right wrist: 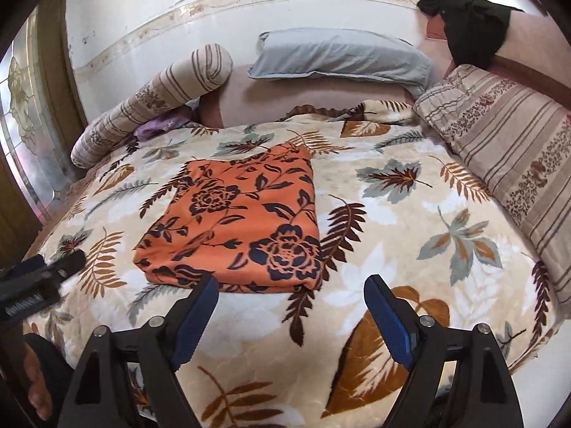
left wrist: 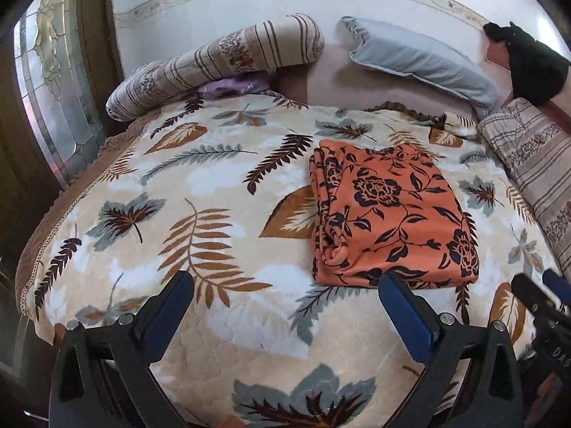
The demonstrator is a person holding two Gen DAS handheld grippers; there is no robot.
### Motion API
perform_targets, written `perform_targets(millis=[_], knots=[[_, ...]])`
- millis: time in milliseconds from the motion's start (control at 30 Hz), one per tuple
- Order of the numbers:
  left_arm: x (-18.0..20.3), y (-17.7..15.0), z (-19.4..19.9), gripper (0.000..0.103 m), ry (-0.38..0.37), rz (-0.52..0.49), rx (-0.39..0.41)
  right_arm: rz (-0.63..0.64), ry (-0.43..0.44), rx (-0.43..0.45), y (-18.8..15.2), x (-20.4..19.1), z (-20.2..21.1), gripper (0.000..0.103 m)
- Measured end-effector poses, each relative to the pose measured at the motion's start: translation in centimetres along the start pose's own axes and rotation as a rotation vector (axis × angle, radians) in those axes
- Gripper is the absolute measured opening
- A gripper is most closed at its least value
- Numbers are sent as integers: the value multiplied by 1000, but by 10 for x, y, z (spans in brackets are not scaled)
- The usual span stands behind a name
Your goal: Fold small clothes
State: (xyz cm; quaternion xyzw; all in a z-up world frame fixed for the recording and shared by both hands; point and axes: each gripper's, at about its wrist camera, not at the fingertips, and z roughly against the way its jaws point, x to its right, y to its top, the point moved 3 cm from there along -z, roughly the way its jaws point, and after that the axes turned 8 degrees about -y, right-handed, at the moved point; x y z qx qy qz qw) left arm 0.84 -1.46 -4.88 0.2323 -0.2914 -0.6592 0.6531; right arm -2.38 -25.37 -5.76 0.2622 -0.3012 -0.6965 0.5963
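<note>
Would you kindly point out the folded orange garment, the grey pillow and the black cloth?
folded orange garment (right wrist: 235, 221): right wrist view, middle of its top layer.
grey pillow (right wrist: 339, 55): right wrist view, centre of its face.
black cloth (left wrist: 531, 67): left wrist view, middle of the draped part.

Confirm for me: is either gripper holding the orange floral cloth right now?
No. The orange floral cloth lies folded on the leaf-print blanket, and both the left gripper and right gripper are open with nothing between them.

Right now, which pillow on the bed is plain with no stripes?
The grey-blue pillow by the wall. The rolled bolster and the big pillow both have brown stripes.
</note>
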Motion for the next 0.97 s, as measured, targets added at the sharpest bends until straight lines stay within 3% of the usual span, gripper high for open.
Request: perform_targets(millis=[433, 767, 967], knots=[[4, 4, -6, 103, 9, -30, -18, 52, -7, 1, 8, -17, 3, 86], [7, 13, -13, 103, -58, -19, -25, 65, -2, -16, 6, -17, -4, 86], [24, 18, -10, 103, -45, -78, 16, 64, -5, -20, 7, -13, -9, 86]])
